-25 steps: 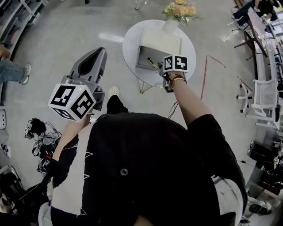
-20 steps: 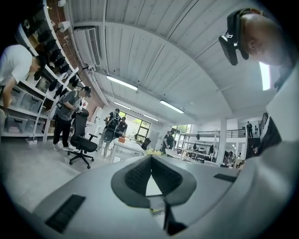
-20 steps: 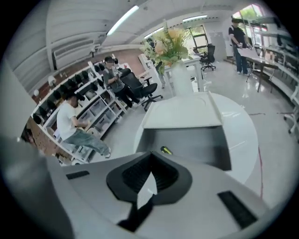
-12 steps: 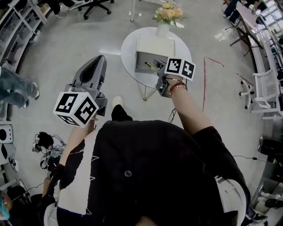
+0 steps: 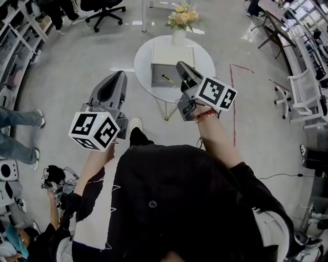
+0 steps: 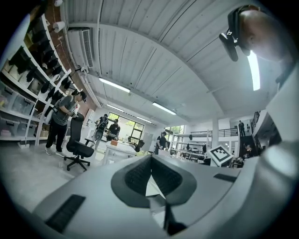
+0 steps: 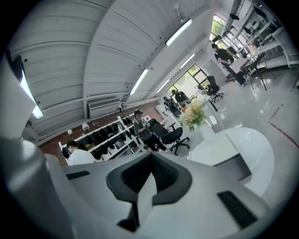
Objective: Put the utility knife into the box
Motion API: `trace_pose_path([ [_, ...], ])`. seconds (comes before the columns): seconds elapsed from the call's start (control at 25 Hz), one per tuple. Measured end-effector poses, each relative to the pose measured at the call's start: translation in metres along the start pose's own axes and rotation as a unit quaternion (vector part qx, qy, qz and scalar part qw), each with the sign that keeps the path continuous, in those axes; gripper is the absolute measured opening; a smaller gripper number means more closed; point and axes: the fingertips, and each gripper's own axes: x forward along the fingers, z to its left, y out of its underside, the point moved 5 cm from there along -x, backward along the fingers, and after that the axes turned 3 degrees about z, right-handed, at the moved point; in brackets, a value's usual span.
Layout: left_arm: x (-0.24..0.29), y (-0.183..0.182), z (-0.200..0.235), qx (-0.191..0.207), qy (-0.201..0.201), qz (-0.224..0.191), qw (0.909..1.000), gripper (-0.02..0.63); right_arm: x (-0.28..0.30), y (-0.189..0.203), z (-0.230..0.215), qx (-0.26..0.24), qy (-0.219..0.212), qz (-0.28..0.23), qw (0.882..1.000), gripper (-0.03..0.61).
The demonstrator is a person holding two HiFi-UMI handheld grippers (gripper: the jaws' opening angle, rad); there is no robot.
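A pale grey polished floor (image 5: pixel 77 61) fills most of the head view, in a wide workroom under a ribbed white ceiling (image 6: pixel 154 56) with strip lights. Shelves (image 5: pixel 15 36) line the left side and white chairs and desks the right. A thin red line (image 5: pixel 233 102) is marked on the floor beside the round white tabletop (image 5: pixel 205 56). A black office chair (image 5: pixel 102 7) stands beyond it.

On the tabletop sits an open grey box (image 5: pixel 156 82) with its white lid (image 5: pixel 177 51) lying flat behind it, and past that a white vase (image 5: pixel 178 36) of yellow flowers. The knife (image 5: pixel 168 79) lies inside the box, slanted across its bottom.

The right tool (image 5: pixel 182 67) hangs in the air over the box's right edge, clear of the knife. In its own view the jaws are closed tip to tip with nothing between them. The left tool (image 5: pixel 117 78) is held off to the left over bare floor, well apart from the tabletop — its jaws are likewise together and empty.

The knife is too small to tell blade from handle. Whether the lid is hinged to the box cannot be told. In the right gripper view the box's inside is hidden behind its wall. The person's black shirt (image 5: pixel 169 204) covers the lower floor, and both hands sit mostly behind the marker cubes (image 5: pixel 95 130). People (image 5: pixel 15 148) at the room's edges are cut off by the frame.
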Motion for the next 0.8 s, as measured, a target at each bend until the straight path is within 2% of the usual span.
trace_pose_path([
  [0.16,0.004,0.002,0.001,0.025,0.005,0.009,0.9996,0.009,-0.016,-0.014,0.018,-0.073,0.024,-0.037,0.996,0.005],
  [0.36,0.020,-0.001,0.018,0.006,0.036,0.023,0.9991,0.009,-0.010,-0.030,0.033,-0.149,0.063,-0.060,0.985,0.005],
  [0.56,0.038,-0.021,0.030,0.014,0.068,0.029,0.9971,0.009,-0.003,-0.039,0.038,-0.161,0.094,-0.074,0.980,0.005],
  [0.8,0.058,-0.025,0.032,0.010,0.093,0.038,0.9949,0.009,0.002,-0.039,0.035,-0.163,0.110,-0.069,0.978,0.005],
])
